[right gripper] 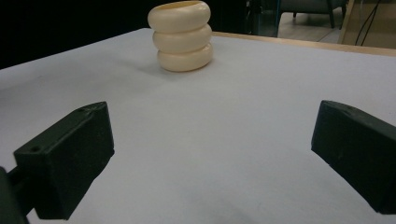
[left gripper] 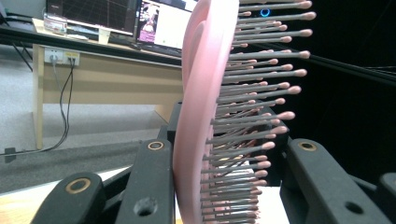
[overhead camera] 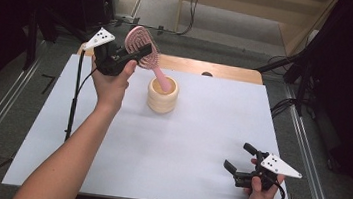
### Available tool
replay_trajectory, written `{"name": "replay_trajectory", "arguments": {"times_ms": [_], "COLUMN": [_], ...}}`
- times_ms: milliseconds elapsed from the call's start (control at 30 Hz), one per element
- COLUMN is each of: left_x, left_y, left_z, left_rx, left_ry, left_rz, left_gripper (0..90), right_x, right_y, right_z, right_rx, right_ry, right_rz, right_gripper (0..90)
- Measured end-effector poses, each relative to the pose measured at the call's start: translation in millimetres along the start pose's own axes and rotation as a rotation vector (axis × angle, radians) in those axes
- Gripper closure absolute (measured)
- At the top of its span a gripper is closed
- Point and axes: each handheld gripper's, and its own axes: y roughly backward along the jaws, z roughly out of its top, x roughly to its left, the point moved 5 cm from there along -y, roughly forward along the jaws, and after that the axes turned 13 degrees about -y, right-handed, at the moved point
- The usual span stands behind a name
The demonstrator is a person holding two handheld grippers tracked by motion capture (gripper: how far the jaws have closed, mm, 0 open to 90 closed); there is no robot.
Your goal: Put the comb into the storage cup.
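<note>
A pink hairbrush point(overhead camera: 141, 44) is tilted above the back of the white table point(overhead camera: 195, 142), and the end of its handle reaches into the mouth of a cream ribbed cup point(overhead camera: 162, 98). My left gripper point(overhead camera: 142, 55) is shut on the brush's head. In the left gripper view the brush point(left gripper: 198, 116) stands edge-on between the black jaws, bristles pointing right. My right gripper point(overhead camera: 237, 156) rests open near the front right of the table with nothing between its jaws. In the right gripper view it point(right gripper: 210, 154) faces the cup point(right gripper: 182, 37) across bare table.
A wooden tabletop edge point(overhead camera: 228, 71) shows behind the white sheet. Black stands and cables point(overhead camera: 299, 68) crowd the floor at the back right and left. A desk with monitors point(left gripper: 154, 21) lies beyond the brush in the left gripper view.
</note>
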Motion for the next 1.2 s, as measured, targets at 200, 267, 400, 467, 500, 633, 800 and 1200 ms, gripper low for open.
{"name": "replay_trajectory", "arguments": {"times_ms": [200, 267, 400, 467, 500, 633, 800, 1200], "left_x": [2.7, 3.0, 3.7, 4.0, 3.9, 3.0, 2.3, 3.5], "left_y": [-3.1, -4.0, -5.5, -6.5, -7.0, -9.8, -13.3, -17.3], "left_z": [-2.4, -3.4, -5.0, -5.8, -6.4, -9.0, -13.8, -26.2], "left_rx": [0.000, 0.002, 0.006, 0.007, 0.009, 0.015, 0.023, 0.046], "left_ry": [0.003, -0.001, -0.016, -0.017, -0.019, -0.025, -0.031, -0.030], "left_rz": [0.013, 0.016, 0.027, 0.031, 0.031, 0.038, 0.047, 0.056], "left_gripper": [66.0, 66.0, 66.0, 66.0, 66.0, 65.9, 65.9, 65.9], "right_x": [0.0, 0.0, -0.2, -0.3, -0.2, -0.2, -0.4, -0.5], "right_y": [0.0, 0.0, 0.0, -0.1, 0.0, -0.1, -0.1, -0.2], "right_z": [0.0, 0.0, 0.0, 0.1, 0.1, 0.1, 0.1, 0.3], "right_rx": [-0.001, -0.002, -0.001, -0.002, -0.002, -0.003, -0.002, -0.004], "right_ry": [0.001, 0.000, 0.001, 0.001, 0.000, 0.001, 0.001, 0.003], "right_rz": [0.000, 0.001, 0.002, 0.003, 0.003, 0.004, 0.003, 0.004], "right_gripper": [0.0, 0.0, 0.0, 0.0, 0.0, 0.0, 0.0, 0.0]}}
